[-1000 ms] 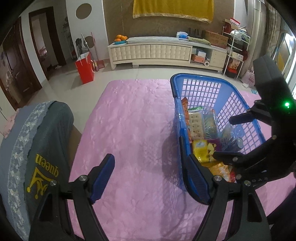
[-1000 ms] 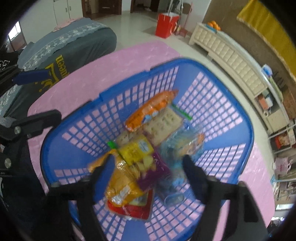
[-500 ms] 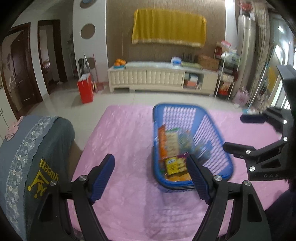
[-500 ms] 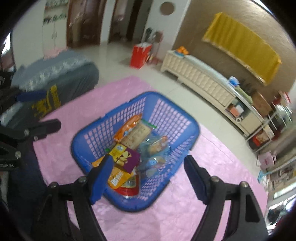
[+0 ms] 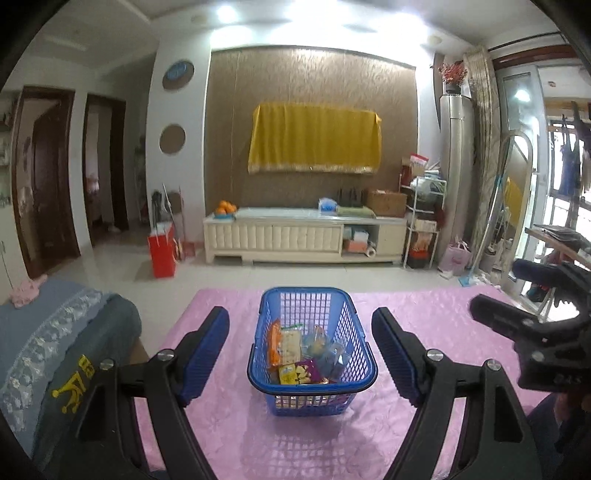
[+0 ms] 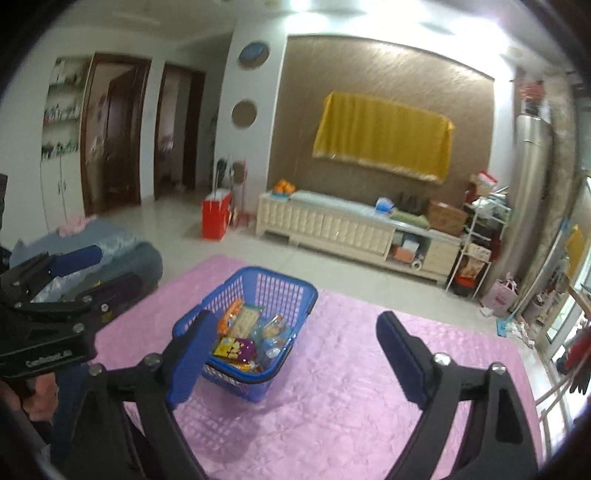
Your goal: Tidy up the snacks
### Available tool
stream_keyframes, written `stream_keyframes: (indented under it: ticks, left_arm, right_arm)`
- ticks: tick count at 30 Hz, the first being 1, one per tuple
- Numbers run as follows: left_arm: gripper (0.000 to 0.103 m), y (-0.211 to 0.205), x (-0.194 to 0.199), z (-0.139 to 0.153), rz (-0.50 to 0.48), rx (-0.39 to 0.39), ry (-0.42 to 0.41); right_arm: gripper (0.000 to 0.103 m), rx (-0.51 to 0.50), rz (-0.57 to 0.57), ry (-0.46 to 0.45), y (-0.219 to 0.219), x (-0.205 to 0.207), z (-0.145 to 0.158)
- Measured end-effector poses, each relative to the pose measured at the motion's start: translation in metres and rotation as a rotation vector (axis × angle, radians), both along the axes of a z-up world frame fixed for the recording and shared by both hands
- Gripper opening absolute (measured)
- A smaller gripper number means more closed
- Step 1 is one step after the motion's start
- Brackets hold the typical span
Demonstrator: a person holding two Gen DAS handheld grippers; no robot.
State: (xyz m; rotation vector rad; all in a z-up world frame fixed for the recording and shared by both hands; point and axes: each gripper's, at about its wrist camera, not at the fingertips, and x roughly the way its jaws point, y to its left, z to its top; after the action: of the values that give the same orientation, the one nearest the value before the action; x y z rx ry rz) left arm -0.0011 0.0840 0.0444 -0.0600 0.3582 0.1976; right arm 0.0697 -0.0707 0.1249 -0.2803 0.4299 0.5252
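Bright room; ceiling lights (image 5: pixel 295 11) blown out w/ glare, window (image 5: pixel 565 221) light at right. Fisheye bends edges, dark vignette corners. Right wrist view softer, slightly blurred.

left tongs (image 5: pixel 300 349) wide, empty — right tongs (image 6: pixel 293 349) opening, empty
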Motion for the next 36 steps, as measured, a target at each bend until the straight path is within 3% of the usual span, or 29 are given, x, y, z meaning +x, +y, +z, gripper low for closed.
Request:
stream_keyframes:
  ticks: [4, 7, 9, 12, 36]
  left_arm:
    - [0.078, -0.013, -0.013, -0.001, -0.027, -0.004, 0.000]
    - [0.087, -0.022, -0.023, -0.001, -0.028, 0.011, -0.002]
    - [0.090, -0.028, -0.030, -0.001, -0.018, 0.020, -0.011]
    - [0.103, -0.034, -0.038, -0.002, -0.014, 0.020, -0.010]
    - [0.103, -0.054, -0.048, -0.005, -0.040, 0.012, 0.025]
  right_arm:
    - [0.096, 0.052, -0.051, -0.048, -0.015, -0.020, -0.004]
    - [0.102, 0.114, -0.071, -0.019, -0.030, -0.027, -0.006]
    - [0.103, 0.146, -0.069, 0.017, -0.036, -0.027, -0.008]
    - [0.103, 0.163, -0.091, 0.040, -0.044, -0.030, -0.014]
    - [0.103, 0.151, -0.115, 0.052, -0.052, -0.054, -0.020]
